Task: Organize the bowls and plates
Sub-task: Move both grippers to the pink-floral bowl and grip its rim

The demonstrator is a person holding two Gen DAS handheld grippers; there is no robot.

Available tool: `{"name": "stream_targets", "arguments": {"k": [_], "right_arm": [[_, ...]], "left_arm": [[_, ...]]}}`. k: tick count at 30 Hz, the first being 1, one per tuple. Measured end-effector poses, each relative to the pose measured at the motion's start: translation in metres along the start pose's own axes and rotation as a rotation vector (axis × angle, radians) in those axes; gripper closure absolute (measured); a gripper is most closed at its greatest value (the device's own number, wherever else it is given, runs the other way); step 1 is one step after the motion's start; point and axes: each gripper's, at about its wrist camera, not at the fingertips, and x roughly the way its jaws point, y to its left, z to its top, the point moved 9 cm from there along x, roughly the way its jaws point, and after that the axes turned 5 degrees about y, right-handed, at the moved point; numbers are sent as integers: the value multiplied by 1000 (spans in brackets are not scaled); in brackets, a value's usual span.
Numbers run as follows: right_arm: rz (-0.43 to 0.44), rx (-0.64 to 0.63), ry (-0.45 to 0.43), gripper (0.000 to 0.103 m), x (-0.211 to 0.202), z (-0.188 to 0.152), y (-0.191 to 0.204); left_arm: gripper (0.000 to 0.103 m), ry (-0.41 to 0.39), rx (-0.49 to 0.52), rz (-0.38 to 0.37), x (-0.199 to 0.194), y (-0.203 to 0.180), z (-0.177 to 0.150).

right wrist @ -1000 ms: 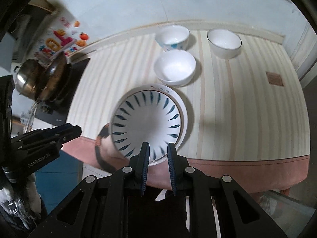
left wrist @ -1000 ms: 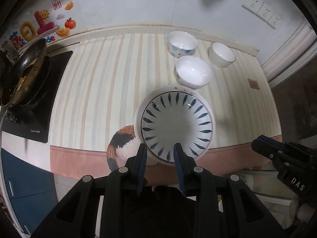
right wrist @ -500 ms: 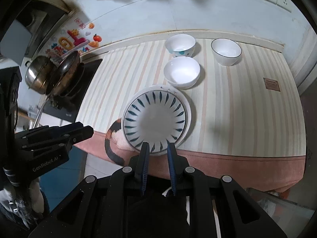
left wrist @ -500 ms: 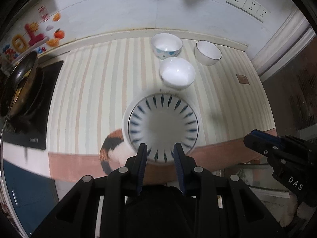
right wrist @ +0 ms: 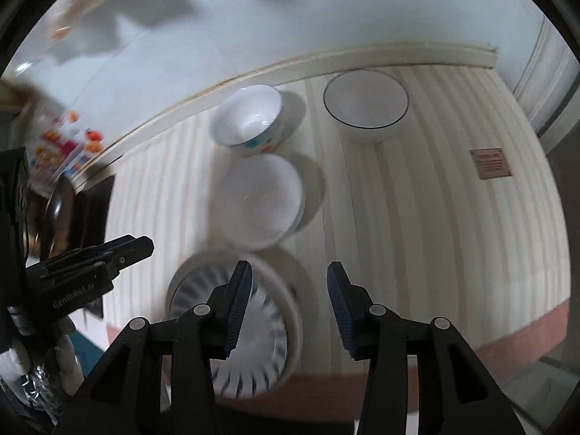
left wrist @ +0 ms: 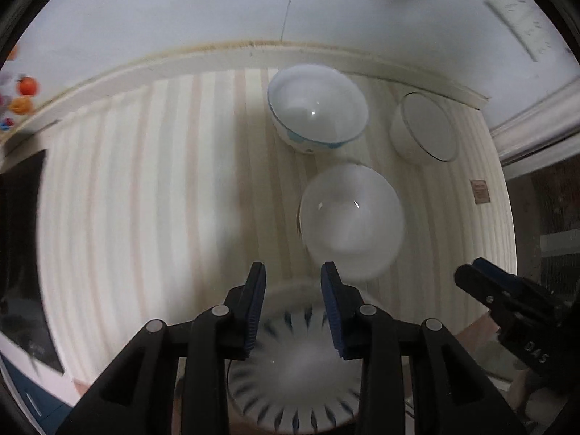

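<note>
the blue-rayed plate (left wrist: pixel 290 377) sits at the counter's (left wrist: pixel 145 199) near edge, directly under the left gripper (left wrist: pixel 293 302) (nearer one), jaws narrowly parted, empty; right gripper (right wrist: pixel 288 301) has just been opening, nothing between, plate off to its left.

Dim indoor light, heavy motion blur, fisheye bending at the dark edges, small glints inside the white bowl (left wrist: pixel 351 223)

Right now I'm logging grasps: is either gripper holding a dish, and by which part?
Nothing is held. The left gripper and right gripper hang open above the patterned plate, their fingers touching no dish.
</note>
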Motion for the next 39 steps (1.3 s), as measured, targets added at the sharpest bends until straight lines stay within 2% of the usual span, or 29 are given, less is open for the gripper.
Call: {"name": "stream_targets", "arguments": {"k": [5, 8, 9, 10, 11, 13, 14, 17, 21, 31, 39], "right_arm": [[18, 88, 60, 57, 62, 36, -15], [62, 147, 124, 57, 96, 44, -20], [81, 161, 145, 57, 108, 46, -21], [90, 163, 162, 60, 117, 47, -19], [96, 164, 174, 65, 125, 47, -19], [110, 156, 195, 86, 138, 47, -18], [119, 149, 194, 88, 141, 48, -17], [81, 98, 189, 90, 139, 48, -14], [90, 56, 190, 90, 126, 49, -13], [102, -35, 162, 90, 60, 38, -28], [100, -61, 161, 90, 22, -1, -52]], "left_arm": [[74, 134, 16, -105, 58, -7, 24], [74, 179, 18, -123, 85, -13, 32], [75, 179, 25, -108, 92, -15, 33], [75, 173, 29, -100, 94, -17, 35], [80, 165, 32, -96, 96, -19, 36], [81, 151, 44, -59, 95, -23, 36], [81, 138, 48, -49, 92, -26, 35], [81, 105, 55, -18, 81, -36, 33], [81, 66, 51, -11, 62, -52, 27], [81, 14, 84, -26, 13, -100, -7], [81, 20, 116, -31, 18, -145, -39]]}}
